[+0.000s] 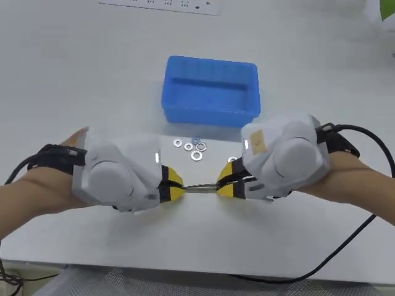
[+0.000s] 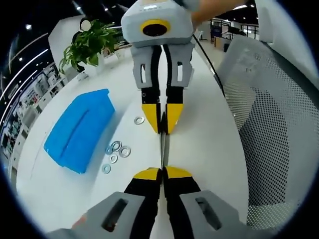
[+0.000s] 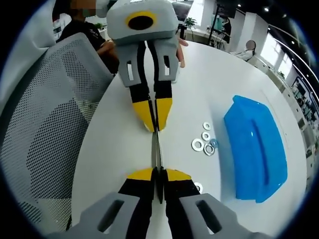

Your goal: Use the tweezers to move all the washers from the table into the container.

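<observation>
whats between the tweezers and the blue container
A small cluster of washers lies loose between the tweezers and the blue container. It touches neither. The head view shows this most clearly.

The right gripper [image 3: 158, 175] and left gripper [image 3: 155, 119] each clamp one tweezers [image 3: 156, 149] end — washers [image 3: 202, 144] lie beside the blue container [image 3: 256, 149].

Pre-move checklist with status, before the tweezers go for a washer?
1. Left gripper jaws shut on thin metal tweezers: ok.
2. Right gripper jaws shut on their other end: ok.
3. Tweezers in one gripper alone, tips free: not ok.
4. Small metal washers lie loose on the white table: ok.
5. Blue plastic container open-topped, just beyond the washers: ok.
6. Which end holds the tips: cannot tell.
</observation>
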`<action>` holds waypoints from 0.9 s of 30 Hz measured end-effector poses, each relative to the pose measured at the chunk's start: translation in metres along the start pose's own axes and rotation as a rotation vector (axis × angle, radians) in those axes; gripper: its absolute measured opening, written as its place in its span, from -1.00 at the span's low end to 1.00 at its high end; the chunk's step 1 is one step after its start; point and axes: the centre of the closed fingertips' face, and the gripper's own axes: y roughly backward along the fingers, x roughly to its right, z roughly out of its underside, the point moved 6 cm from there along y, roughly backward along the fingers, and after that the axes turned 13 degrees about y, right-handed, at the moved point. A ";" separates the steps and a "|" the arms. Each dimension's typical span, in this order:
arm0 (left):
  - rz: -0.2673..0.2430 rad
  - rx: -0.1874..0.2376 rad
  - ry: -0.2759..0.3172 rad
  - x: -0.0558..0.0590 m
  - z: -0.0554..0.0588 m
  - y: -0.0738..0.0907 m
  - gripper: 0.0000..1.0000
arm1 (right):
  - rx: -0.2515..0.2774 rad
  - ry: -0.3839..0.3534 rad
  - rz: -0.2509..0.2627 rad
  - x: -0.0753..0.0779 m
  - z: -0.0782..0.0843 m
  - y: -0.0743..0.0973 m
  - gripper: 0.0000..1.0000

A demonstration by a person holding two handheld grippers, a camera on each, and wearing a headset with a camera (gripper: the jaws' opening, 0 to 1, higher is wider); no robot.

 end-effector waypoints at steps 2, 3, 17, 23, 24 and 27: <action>-0.005 0.010 -0.016 0.001 0.001 0.000 -0.87 | 0.000 0.001 0.002 0.000 0.000 0.000 -0.84; -0.003 0.012 -0.009 0.000 0.001 0.000 -0.88 | -0.003 0.001 0.002 0.000 -0.001 0.000 -0.84; 0.090 -0.002 0.265 -0.001 -0.002 0.000 -0.91 | -0.088 0.157 -0.058 0.001 -0.008 -0.002 -0.87; 0.093 -0.020 0.234 0.003 0.000 0.007 -0.91 | -0.008 0.093 -0.020 -0.006 -0.008 -0.002 -0.88; 0.096 -0.022 0.230 0.003 0.001 0.010 -0.91 | 0.021 0.074 -0.007 -0.007 -0.009 -0.003 -0.88; 0.090 -0.028 0.194 0.005 0.002 0.015 -0.91 | 0.070 0.047 0.025 -0.010 -0.011 -0.005 -0.89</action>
